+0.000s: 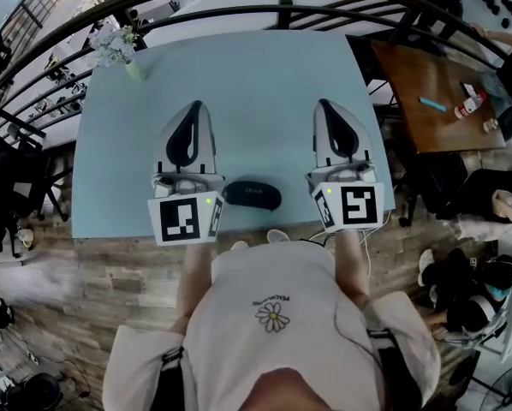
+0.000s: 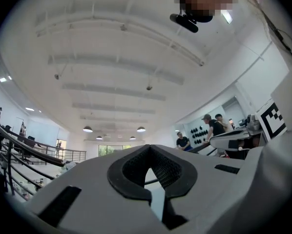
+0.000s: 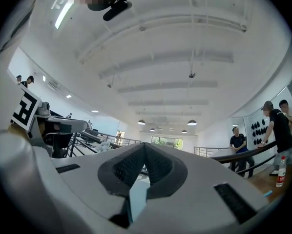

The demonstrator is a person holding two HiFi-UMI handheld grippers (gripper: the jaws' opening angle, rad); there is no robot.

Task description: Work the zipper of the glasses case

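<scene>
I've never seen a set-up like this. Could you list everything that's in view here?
table: one, light blue, centre of the head view.
glasses case: one, black, at the table's near edge, between the two grippers.
flower vase: one, pale flowers in a green vase, table's far left corner.
wooden table: one, brown, to the right, with a few small things on it.
railing: black, curving beyond the table.
bystanders: several, dark tops, far back in both gripper views.
shirt: one, white with a daisy print, on the person.
left claw: one, white and black, held above the table, shut, empty.
right claw: one, white and black, held above the table, shut, empty.
</scene>
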